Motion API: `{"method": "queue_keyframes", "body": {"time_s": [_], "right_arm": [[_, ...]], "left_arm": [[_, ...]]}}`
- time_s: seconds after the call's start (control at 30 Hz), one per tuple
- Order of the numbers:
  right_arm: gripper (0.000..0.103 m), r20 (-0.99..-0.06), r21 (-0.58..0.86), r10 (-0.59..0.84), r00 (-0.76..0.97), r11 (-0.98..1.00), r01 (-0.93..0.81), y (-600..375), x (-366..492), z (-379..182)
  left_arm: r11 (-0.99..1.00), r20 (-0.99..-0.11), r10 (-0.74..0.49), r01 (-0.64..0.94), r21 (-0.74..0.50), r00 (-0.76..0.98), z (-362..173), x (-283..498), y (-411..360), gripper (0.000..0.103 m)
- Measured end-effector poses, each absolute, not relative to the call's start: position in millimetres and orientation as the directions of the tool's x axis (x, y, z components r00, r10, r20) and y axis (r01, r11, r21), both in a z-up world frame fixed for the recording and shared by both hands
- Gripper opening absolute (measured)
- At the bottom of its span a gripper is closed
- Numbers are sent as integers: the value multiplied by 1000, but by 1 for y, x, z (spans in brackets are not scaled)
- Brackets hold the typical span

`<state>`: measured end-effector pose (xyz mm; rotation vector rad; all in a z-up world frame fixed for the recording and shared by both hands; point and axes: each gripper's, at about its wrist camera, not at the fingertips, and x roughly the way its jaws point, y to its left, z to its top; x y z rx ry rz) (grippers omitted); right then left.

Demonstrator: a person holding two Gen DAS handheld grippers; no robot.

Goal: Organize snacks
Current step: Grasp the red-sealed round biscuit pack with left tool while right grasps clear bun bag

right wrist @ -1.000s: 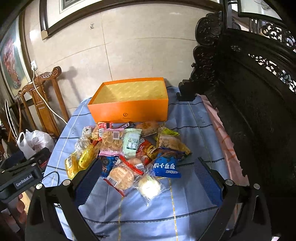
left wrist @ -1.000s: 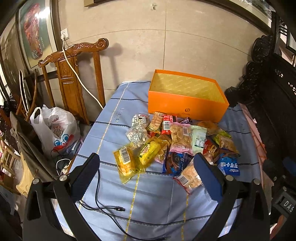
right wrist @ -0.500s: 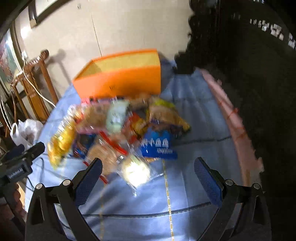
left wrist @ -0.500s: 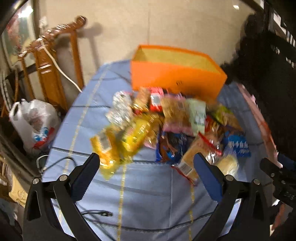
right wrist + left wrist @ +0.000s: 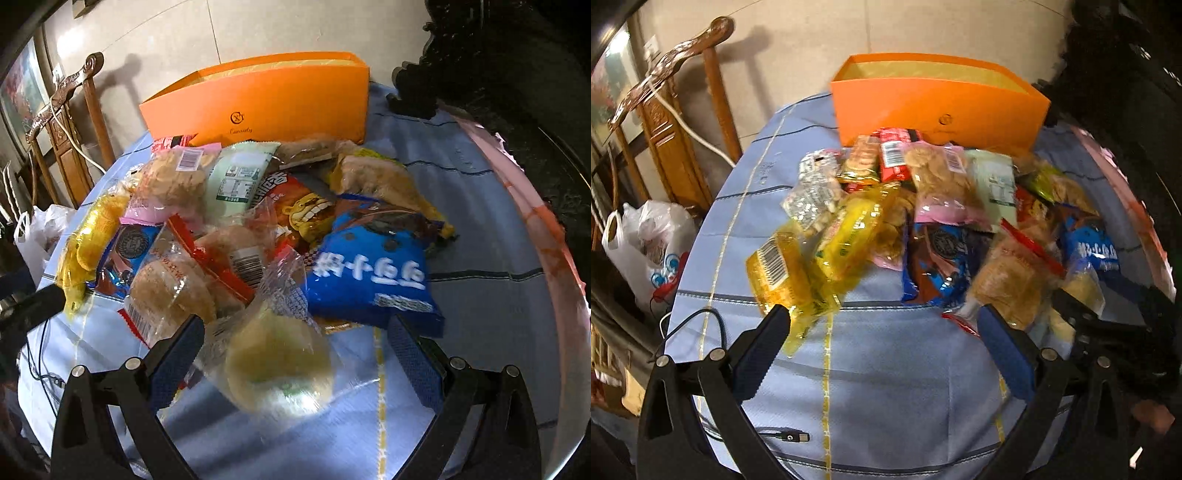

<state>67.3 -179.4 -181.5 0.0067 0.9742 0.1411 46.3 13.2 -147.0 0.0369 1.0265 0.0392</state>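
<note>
R gripper (image 5: pixel 295 332) jaws closing round clear bun pack (image 5: pixel 277 365), untouched; L gripper (image 5: pixel 882 328) agape; blue bag (image 5: pixel 369 280) adjacent.

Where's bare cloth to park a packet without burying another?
Bare tablecloth lies between the snack pile and the near edge, and right of the blue bag. The strip before the orange box is crowded.

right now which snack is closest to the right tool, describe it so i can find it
Find the orange box at the far side of the table; the snack heap lies before it. At the heap's near edge, beside the blue bag, sits a pale round bun in clear wrap, the only see-through pack with nothing printed in colour.
</note>
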Motion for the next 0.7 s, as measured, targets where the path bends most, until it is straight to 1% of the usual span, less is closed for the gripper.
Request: {"method": "queue_keyframes", "body": {"time_s": [0.03,0.07,0.1,0.13,0.17,0.23,0.27,0.33,0.37,0.53,0.57,0.6,0.63,0.67,0.7], "right_arm": [[72,-826,101,162,540,985,-141,-177,67,-184],[62,-830,97,159,534,985,-143,-176,67,-185],[57,-830,82,150,537,986,-148,-173,65,-185],[55,-830,70,152,536,983,-171,-170,62,-184],[43,-830,51,145,539,981,-185,-168,58,-182],[35,-825,49,139,548,983,-177,-171,53,-176],[29,-824,58,141,549,985,-165,-175,50,-173],[15,-822,90,153,549,986,-141,-187,46,-170],[12,-819,102,155,553,987,-126,-192,44,-168],[12,-814,119,151,561,988,-93,-208,33,-158],[16,-818,125,150,556,989,-83,-212,31,-158],[30,-824,122,138,550,990,-66,-215,29,-157],[49,-829,117,120,545,992,-42,-221,24,-154],[91,-831,122,116,544,992,-25,-226,21,-152],[100,-825,129,113,553,992,-10,-231,17,-149]], "left_arm": [[999,-855,46,-8,49,517,-147,46,11,99],[999,-854,42,0,49,519,-147,46,9,99],[999,-854,41,6,52,519,-148,46,8,99],[998,-855,41,14,56,516,-149,46,6,99],[998,-858,35,24,55,512,-151,46,4,99],[997,-863,23,48,54,505,-154,46,-2,99],[997,-862,15,62,54,506,-155,46,-5,99],[993,-856,0,100,60,517,-157,46,-14,99],[991,-854,-5,119,67,521,-158,47,-19,99],[965,-834,-46,240,105,550,-167,53,-53,99],[958,-828,-58,265,111,558,-169,54,-60,99],[948,-818,-62,289,130,572,-174,54,-69,99],[942,-813,-59,303,148,580,-177,54,-75,99],[933,-806,-62,321,162,588,-181,54,-80,99],[927,-795,-60,330,180,603,-186,53,-85,99]]}}
